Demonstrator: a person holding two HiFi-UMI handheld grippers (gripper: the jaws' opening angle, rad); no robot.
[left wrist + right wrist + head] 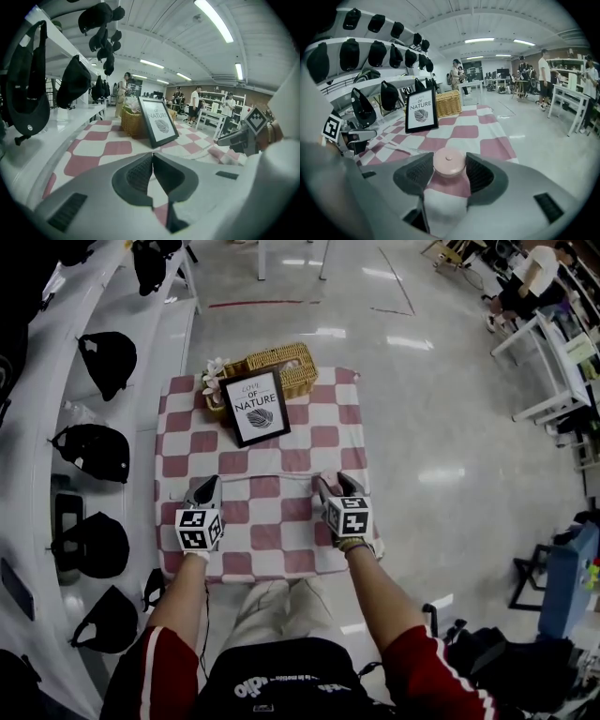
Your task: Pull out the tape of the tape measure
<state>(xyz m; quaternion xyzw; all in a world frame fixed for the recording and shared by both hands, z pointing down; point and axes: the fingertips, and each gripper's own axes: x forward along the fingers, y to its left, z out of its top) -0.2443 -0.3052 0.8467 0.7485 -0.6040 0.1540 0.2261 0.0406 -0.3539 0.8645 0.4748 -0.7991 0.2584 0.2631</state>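
Pink round plastic tape measure (449, 159) is gripped in the right tongs (449, 165) above the checked-cloth bench (253, 563). Its thin white tape (272, 476) is stretched leftward towards the closed left tongs (152, 159), possibly pinched there.

Tape measure (449, 161) – in head view mostly hidden behind right gripper (339, 482)

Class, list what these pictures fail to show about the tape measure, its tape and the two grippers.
- End of the tape: left gripper view; the shut fingers of the left gripper hide whether they pinch it.
- Print on the tape: head view; too thin to read.
- Sides of the tape measure: right gripper view; the fingers of the right gripper cover them.
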